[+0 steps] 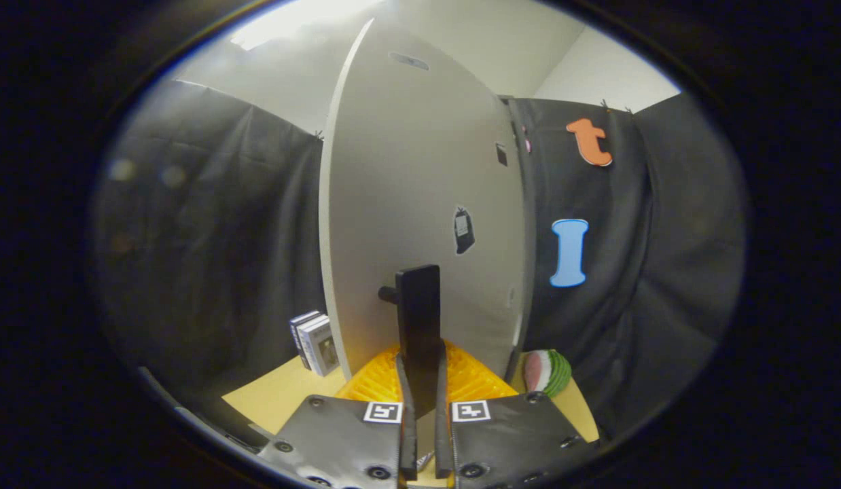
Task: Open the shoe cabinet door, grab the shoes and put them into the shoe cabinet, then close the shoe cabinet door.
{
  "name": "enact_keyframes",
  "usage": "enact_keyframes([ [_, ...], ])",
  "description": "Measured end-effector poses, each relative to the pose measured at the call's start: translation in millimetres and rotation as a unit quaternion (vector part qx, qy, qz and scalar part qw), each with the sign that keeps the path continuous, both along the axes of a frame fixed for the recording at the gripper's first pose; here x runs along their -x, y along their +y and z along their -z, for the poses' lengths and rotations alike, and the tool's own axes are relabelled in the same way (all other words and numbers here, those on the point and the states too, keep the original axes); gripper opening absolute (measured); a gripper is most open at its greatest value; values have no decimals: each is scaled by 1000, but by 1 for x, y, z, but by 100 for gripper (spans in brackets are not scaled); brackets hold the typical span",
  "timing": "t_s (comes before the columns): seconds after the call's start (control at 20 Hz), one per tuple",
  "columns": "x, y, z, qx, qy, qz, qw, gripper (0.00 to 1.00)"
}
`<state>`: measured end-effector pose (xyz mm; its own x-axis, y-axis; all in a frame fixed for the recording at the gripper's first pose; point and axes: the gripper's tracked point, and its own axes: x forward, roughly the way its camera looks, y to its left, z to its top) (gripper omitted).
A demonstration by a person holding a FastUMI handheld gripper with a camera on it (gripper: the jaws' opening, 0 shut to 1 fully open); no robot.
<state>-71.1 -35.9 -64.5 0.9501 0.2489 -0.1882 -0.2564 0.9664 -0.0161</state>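
At cabinet door (pixel 420 204) front, fingers (pixel 424 435) pinched narrow on the door's dark handle (pixel 419 319), door edge-on & partly swung w/ orange rack (pixel 475 380) below it — door step underway; next: steady arc pull/push, can't tell which.

A small grey box (pixel 316 343) stands upright near the left edge of the wooden tabletop (pixel 271 397). A watermelon-slice toy (pixel 547 372) lies near its right edge, against the black cloth wall (pixel 210 231).
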Motion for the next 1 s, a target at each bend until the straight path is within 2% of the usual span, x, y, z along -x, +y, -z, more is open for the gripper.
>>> enact_keyframes([
  [0.35,6,-68,-4,2,-4,65,998,11],
  [0.65,1,-124,-7,-3,-2,100,995,8],
  [0.75,-1,-137,-7,-14,-1,101,995,3],
  [1.0,-6,-152,-7,-17,0,83,996,3],
])
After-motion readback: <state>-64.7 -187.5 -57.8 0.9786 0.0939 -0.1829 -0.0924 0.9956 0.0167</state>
